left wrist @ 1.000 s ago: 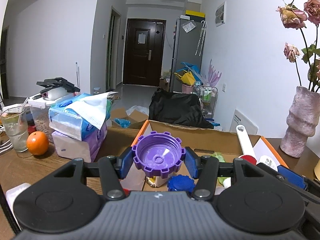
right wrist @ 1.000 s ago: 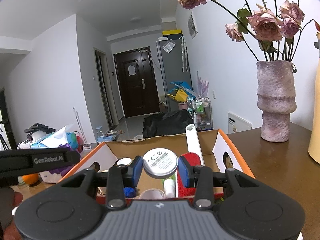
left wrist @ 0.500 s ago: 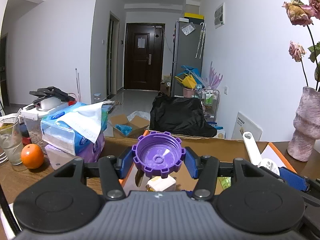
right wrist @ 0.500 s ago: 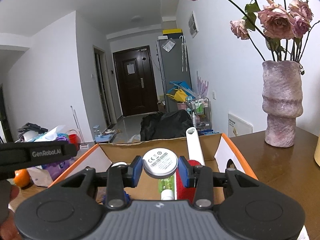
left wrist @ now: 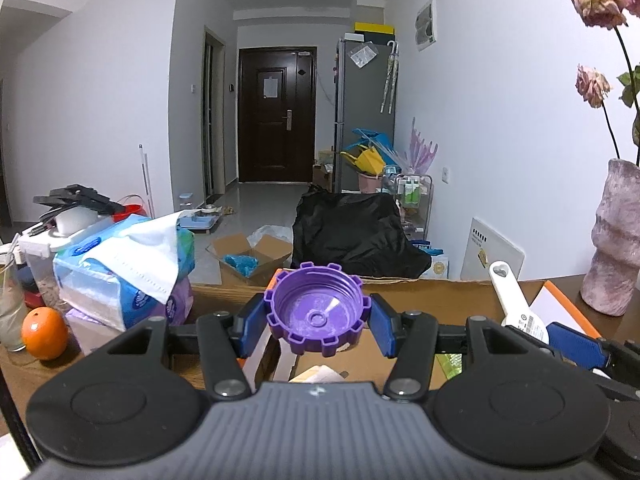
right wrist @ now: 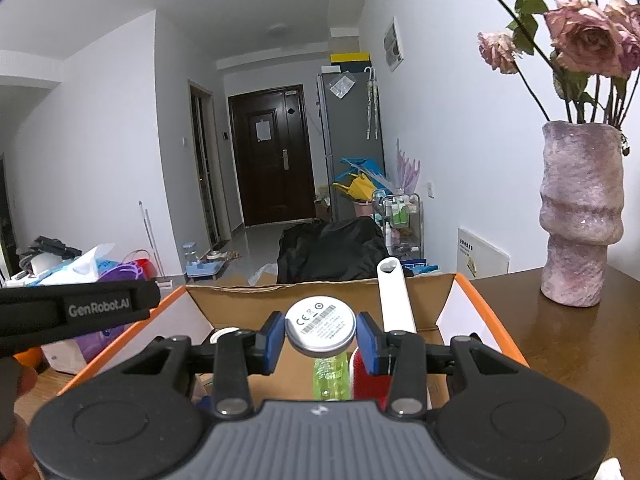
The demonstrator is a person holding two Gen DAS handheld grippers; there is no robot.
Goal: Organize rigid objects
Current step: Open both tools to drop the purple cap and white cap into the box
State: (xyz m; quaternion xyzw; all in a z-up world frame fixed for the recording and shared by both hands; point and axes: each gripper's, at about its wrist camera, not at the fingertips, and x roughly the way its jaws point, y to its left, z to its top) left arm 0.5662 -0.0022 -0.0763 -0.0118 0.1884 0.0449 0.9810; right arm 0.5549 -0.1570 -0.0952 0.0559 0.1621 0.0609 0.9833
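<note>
Raised higher, left hand-held gripper (left wrist: pixel 318 322) clamps purple cap (left wrist: pixel 317 313).

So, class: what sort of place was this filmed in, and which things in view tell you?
Most likely a lived-in flat. A dark front door ends a hallway, a grey fridge stands beside it, and a vase of dried roses sits on a wooden table.

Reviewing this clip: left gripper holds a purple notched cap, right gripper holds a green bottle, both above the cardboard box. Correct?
Not quite. The right gripper is shut on a round white disc, as the right wrist view shows; the green bottle lies in the cardboard box below. The left gripper does hold the purple notched cap.
</note>
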